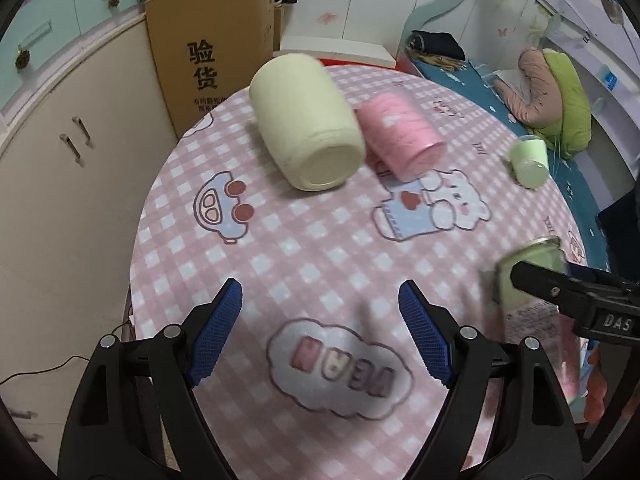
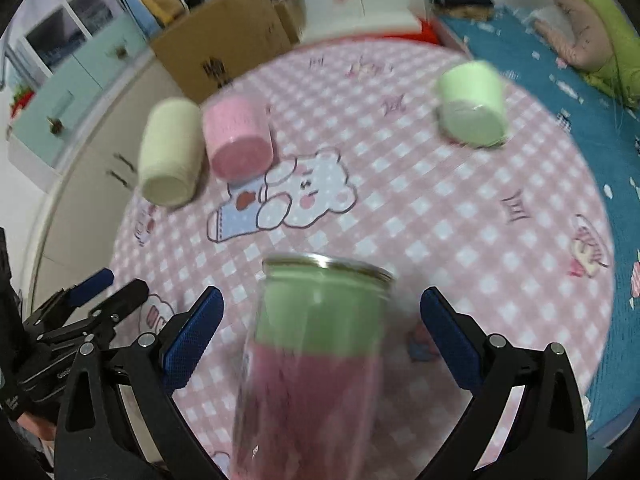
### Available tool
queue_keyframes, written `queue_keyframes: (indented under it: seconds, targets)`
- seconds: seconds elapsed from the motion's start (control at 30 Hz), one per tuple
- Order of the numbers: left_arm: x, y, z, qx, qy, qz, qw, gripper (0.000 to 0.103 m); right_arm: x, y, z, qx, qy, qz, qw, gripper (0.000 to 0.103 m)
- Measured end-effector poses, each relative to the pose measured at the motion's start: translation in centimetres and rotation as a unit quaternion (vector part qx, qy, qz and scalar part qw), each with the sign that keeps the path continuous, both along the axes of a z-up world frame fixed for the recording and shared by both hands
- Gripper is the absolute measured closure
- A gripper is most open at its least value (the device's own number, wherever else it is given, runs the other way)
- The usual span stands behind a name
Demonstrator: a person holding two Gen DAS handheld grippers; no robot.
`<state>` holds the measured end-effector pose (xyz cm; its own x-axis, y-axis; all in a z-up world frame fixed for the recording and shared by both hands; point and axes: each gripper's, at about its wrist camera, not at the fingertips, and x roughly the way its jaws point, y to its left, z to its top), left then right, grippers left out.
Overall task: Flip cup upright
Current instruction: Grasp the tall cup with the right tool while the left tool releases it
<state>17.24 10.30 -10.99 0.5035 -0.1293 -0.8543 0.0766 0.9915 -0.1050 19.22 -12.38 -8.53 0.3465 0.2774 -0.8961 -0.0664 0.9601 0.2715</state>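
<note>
**Mei:** Pink checked cloth with cartoon bears covers the round table (image 1: 320, 248), and behind it stand a cardboard box (image 1: 216, 56), pale cabinets (image 1: 60, 152) and a bed with a blue sheet (image 2: 560, 92).

**Jun:** Where is the cup?

**Mei:** Near the table's right side, close to me. The green-and-pink clear cup (image 2: 316, 356) sits between the blue pads of the right gripper (image 2: 322, 328), its metal-rimmed end pointing away from the camera (it is blurred, so I cannot say whether it stands or leans).

**Jun:** Is the gripper pinching it?

**Mei:** No. The jaws are spread wide, with a gap showing on each side of the cup. The left wrist view catches the same cup (image 1: 532, 280) at the right edge, partly behind a black finger of the right gripper (image 1: 560, 284).

**Jun:** And the left gripper?

**Mei:** The left gripper (image 1: 320, 332) hovers over the cloth with its jaws apart and nothing between them; below it is a cloud print with letters.

**Jun:** Other things on the table?

**Mei:** A cream cup (image 1: 304, 120) lies on its side at the far left, touching a pink cup (image 1: 400, 136) lying beside it. A small light-green cup (image 2: 472, 108) sits well apart, toward the far right, its flat base facing the camera.
</note>
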Motion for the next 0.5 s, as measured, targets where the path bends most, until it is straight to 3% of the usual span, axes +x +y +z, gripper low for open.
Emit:
queue_keyframes:
  seconds: [0.13, 0.27, 0.4, 0.5]
  targets:
    - [1.1, 0.2, -0.9, 0.000, 0.012, -0.015, 0.9998, 0.021, 1.3, 0.7, -1.1, -0.012, 0.044, 0.007, 0.999, 0.009]
    - [2.1, 0.2, -1.9, 0.013, 0.018, -0.023, 0.9995, 0.022, 1.8, 1.0, -1.2, -0.007, 0.059, 0.013, 0.998, 0.032]
    - [2.2, 0.3, -2.0, 0.005, 0.016, -0.030, 0.9994, 0.022, 2.1, 0.9, -1.1, -0.005, 0.064, 0.006, 0.998, 0.033]
    - [2.1, 0.2, -1.7, 0.007, 0.013, -0.027, 0.9995, 0.022, 2.5, 1.1, 0.4, -0.008, 0.026, -0.008, 1.000, 0.033]
